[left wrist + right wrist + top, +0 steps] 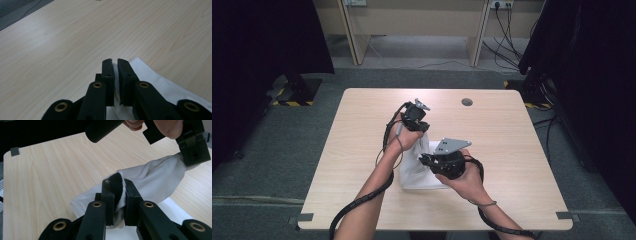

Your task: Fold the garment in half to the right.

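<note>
The white cloth (414,167) lay near the middle of the wooden table (512,130) in the high view, partly lifted between our two hands, with its lower part resting on the table top. In this view the left gripper (416,121) was at the far end of the cloth and the right gripper (438,161) at the near end, close to each other. We judged that the step in hand was to spread or fold the cloth, and to do it well we needed to keep both grips firm, hold the two pinched edges at the same height, and pull them apart evenly so that the fabric stayed flat without twisting. In the left gripper view, the left gripper (114,62) had its jaws almost completely together, and a thin edge of the white cloth (155,80) was pinched in the narrow gap between them, while the rest of it trailed to the right over the table (75,37). In the right gripper view, the right gripper (117,182) was also nearly closed, with a bunched fold of the white cloth (150,180) pressed between its jaws; from there the fabric stretched up to the left gripper (193,151), which we saw holding the other end above the table (50,170).
</note>
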Available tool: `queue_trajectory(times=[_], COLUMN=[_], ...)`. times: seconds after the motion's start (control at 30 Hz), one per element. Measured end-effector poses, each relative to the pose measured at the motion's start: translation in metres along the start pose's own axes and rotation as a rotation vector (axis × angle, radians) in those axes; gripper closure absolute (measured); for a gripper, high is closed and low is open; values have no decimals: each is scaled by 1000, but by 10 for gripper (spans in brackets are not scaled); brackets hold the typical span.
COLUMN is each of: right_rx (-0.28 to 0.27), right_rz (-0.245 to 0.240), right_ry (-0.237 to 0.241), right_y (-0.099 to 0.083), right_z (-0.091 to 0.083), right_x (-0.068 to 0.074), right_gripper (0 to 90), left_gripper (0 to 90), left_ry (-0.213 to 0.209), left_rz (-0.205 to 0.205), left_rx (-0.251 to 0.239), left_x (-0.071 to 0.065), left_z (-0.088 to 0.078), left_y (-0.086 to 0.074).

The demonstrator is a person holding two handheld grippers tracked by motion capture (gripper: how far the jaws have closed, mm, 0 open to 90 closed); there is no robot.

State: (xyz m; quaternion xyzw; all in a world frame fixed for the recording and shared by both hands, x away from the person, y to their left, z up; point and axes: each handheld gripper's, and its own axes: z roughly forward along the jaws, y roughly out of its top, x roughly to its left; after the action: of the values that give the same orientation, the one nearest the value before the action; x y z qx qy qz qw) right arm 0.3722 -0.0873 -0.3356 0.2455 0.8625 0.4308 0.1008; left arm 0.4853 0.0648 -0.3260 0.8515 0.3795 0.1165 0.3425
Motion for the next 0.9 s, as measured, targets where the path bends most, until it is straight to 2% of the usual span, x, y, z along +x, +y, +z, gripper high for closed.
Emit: queue_trajectory(times=[0.9], right_rx=[50], right_rz=[15], right_ry=[-7], right_y=[-24], right_z=[-1], right_x=[-5], right_gripper=[821], left_gripper=[841], left_ry=[-42], left_rz=[7], left_rx=[9], left_x=[-16], left_z=[26], left_y=[-4])
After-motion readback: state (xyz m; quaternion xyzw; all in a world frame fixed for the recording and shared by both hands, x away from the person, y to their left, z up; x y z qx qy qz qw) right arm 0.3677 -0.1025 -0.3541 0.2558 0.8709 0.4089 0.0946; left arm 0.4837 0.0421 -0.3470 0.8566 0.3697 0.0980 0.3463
